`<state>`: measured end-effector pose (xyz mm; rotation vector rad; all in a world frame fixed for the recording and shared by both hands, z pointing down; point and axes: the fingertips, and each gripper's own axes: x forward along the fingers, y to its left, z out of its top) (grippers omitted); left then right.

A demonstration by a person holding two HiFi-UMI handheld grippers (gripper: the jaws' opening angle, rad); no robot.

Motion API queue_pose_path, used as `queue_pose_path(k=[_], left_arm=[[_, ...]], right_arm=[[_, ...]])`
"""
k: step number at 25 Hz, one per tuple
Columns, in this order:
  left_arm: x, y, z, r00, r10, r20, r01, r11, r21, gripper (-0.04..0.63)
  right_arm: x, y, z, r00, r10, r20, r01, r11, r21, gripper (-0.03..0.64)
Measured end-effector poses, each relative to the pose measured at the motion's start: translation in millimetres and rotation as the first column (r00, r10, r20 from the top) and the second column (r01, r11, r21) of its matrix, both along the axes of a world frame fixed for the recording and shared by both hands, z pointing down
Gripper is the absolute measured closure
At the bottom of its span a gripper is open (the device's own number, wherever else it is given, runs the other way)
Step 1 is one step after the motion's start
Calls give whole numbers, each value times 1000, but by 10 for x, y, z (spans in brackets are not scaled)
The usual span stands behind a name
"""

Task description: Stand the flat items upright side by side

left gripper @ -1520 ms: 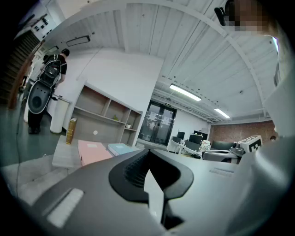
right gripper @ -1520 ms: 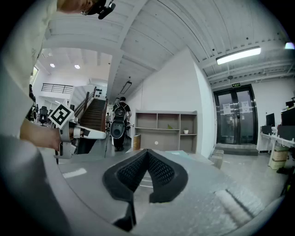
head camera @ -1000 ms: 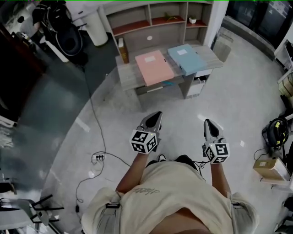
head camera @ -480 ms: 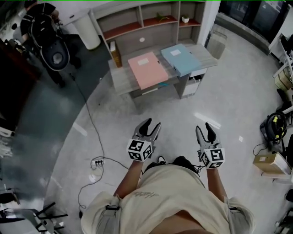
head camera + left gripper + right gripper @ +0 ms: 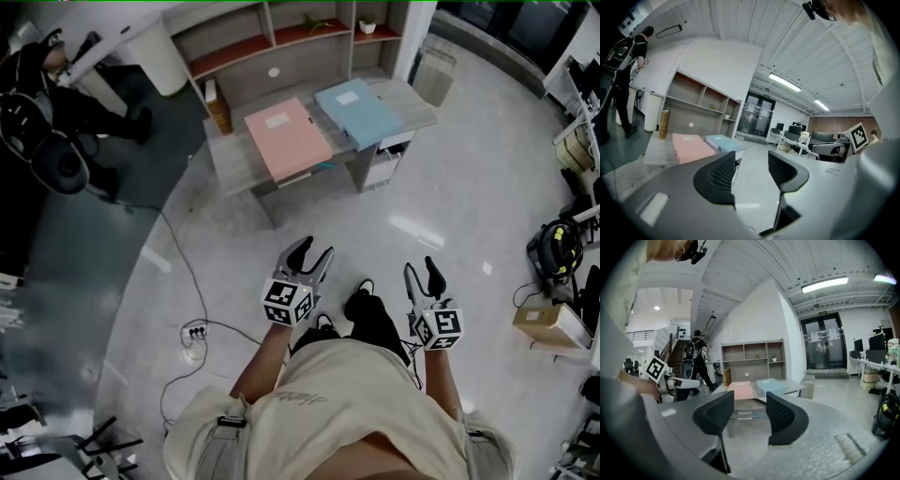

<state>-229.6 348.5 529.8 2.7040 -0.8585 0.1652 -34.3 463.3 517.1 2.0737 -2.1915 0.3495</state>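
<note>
A pink file box (image 5: 288, 138) and a light blue file box (image 5: 359, 112) lie flat side by side on a grey desk (image 5: 223, 159) some way ahead of me. Both show small in the left gripper view, pink (image 5: 690, 146) and blue (image 5: 723, 142), and in the right gripper view, pink (image 5: 741, 390) and blue (image 5: 770, 385). My left gripper (image 5: 310, 255) and right gripper (image 5: 422, 270) hang over the floor, far short of the desk. Their jaws have just been opening and stand open with nothing between them.
A shelf unit (image 5: 281, 47) stands behind the desk, with a brown book (image 5: 217, 105) upright at the desk's left end. A cable and power strip (image 5: 192, 329) lie on the floor to my left. A person (image 5: 56, 103) stands at far left. A cardboard box (image 5: 547, 323) sits right.
Both grippers went from shut to open. I have stepped nearer, so the desk has slid left and up in the head view; one shoe now shows between the grippers.
</note>
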Motion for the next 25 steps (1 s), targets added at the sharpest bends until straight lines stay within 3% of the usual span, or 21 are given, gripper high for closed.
queue_pose_path(k=[8,13,19,25], left_arm=[[307,-466,115,998,-16,56,19,998,-55,357],[703,-975,-29,995,-13,94,16,999,-34,357],[1176,-1559,-165,997,-25,75,27,999,-38,357],[1555,-1810,-231,997,-52,65,54,998,-23,357]], right_arm=[[275,-707,178,998,-65,-6,65,998,-17,400],[584,-1405,24,995,-99,0,99,994,52,400],[1132,-1871,78,995,-95,12,94,993,71,400],[1515,-2170,109,996,-90,9,89,993,82,400]])
